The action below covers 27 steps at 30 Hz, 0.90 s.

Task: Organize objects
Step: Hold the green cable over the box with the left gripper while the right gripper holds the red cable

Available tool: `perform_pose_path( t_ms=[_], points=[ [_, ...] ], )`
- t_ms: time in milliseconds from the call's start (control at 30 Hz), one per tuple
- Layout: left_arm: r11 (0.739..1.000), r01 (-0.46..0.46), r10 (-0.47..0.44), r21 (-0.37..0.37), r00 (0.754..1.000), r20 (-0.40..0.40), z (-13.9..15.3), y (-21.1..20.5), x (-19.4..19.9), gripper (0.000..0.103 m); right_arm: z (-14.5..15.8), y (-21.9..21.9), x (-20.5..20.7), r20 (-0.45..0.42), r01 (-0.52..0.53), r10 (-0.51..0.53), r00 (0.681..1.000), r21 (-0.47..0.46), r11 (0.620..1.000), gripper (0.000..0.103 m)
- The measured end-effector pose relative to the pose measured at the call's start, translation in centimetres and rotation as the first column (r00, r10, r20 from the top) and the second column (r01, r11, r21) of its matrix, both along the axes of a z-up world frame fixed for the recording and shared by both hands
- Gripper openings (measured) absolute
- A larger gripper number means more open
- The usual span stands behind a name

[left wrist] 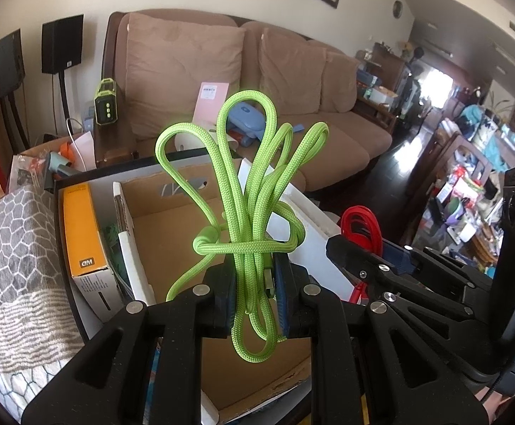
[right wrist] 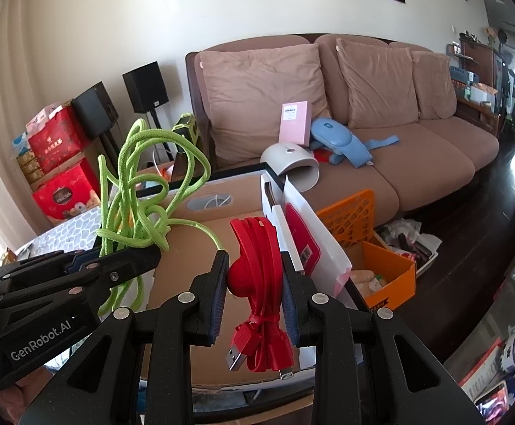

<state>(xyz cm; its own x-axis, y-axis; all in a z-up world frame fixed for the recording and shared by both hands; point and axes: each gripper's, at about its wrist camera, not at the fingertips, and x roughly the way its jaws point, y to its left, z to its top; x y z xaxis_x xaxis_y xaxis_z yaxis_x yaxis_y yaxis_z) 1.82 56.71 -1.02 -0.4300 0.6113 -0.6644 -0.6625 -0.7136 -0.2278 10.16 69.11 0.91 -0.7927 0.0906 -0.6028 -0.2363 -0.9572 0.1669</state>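
You are holding the left gripper clamped on a green braided cable, its blue pads pressing the bundle from both sides just below the turn of cord that is wrapping the coil together. The loops are standing up above the jaws and one loop is hanging down below them. In the right wrist view the same green braided cable is showing at the left, bunched above the black fingers of the left gripper, with one strand trailing down past them. You are holding the right gripper closed on a red flat cable, which is coiled and tied with a thin red band; its metal plug ends are hanging just below the pads. In the left wrist view the red flat cable is peeking up behind the right gripper, which is sitting just beside the left one, to its right. Both bundles are hanging over an open cardboard box with a bare brown floor. White dividers are standing along its sides, and an orange carton is leaning just outside the left divider. Beyond the box a brown sofa is carrying a pink card and a blue device, and an orange crate is sitting near the box's right side.
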Motion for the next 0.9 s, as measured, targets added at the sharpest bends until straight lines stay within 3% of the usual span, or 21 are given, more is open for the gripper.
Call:
perform_pose_path(
  t_ms=[900],
  points=[
    [0.999,-0.038,0.039,-0.009,0.994,0.106,-1.5,-1.7,-1.7,0.017,-0.7,0.2,-0.4,0.028,-0.015,0.016,0.999,-0.018,1.000,0.028]
  ],
)
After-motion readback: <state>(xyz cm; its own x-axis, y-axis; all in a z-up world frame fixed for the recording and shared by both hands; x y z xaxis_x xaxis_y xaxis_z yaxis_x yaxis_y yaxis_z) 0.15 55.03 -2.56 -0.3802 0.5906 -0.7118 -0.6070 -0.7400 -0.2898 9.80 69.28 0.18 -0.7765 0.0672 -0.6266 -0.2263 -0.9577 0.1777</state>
